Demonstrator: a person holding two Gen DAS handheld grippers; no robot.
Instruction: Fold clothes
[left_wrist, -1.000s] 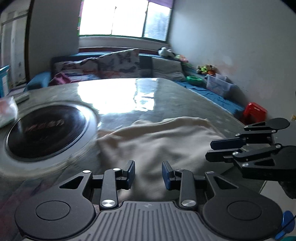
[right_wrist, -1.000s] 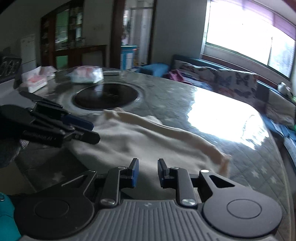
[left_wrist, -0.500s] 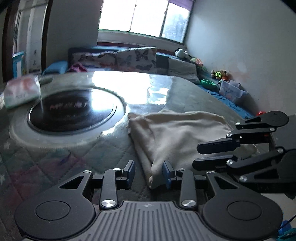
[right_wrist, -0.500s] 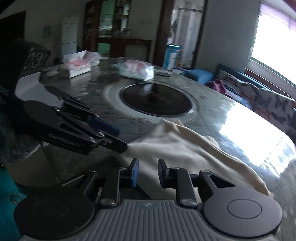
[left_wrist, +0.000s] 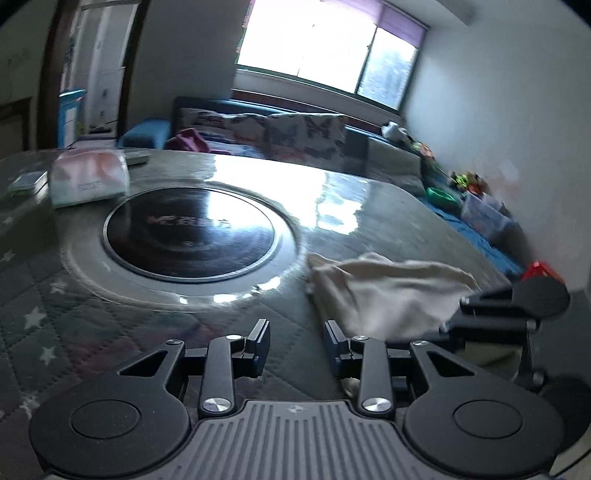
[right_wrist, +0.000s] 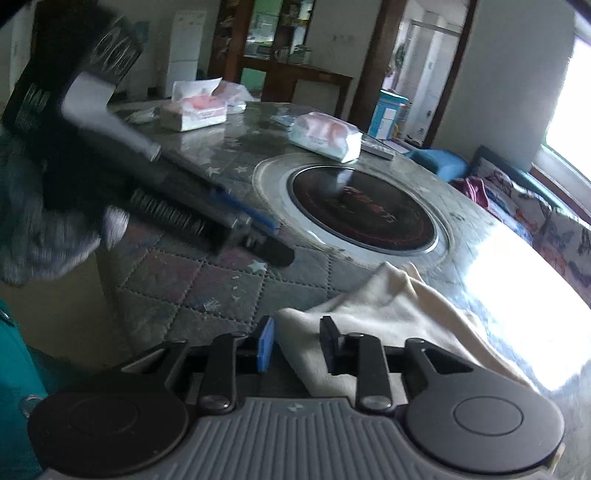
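A cream cloth (left_wrist: 384, 291) lies rumpled on the quilted table near its front edge; it also shows in the right wrist view (right_wrist: 391, 317). My left gripper (left_wrist: 297, 339) is open and empty over bare table, just left of the cloth's near corner. My right gripper (right_wrist: 297, 343) is open, and the cloth's near corner lies between its fingers without being pinched. The right gripper's body shows at the right of the left wrist view (left_wrist: 513, 314). The left gripper shows at the left of the right wrist view (right_wrist: 255, 236).
A round black hotplate (left_wrist: 190, 230) with a metal rim sits in the table's middle. Tissue packs (right_wrist: 325, 136) (right_wrist: 194, 112) lie beyond it. A sofa with cushions (left_wrist: 288, 136) and a window stand behind. The table edge (right_wrist: 107, 280) drops off at the left.
Both grippers swung left. The left gripper has come off the cloth onto bare table. The cloth now lies more bunched toward the right, its corner between the right gripper's fingers.
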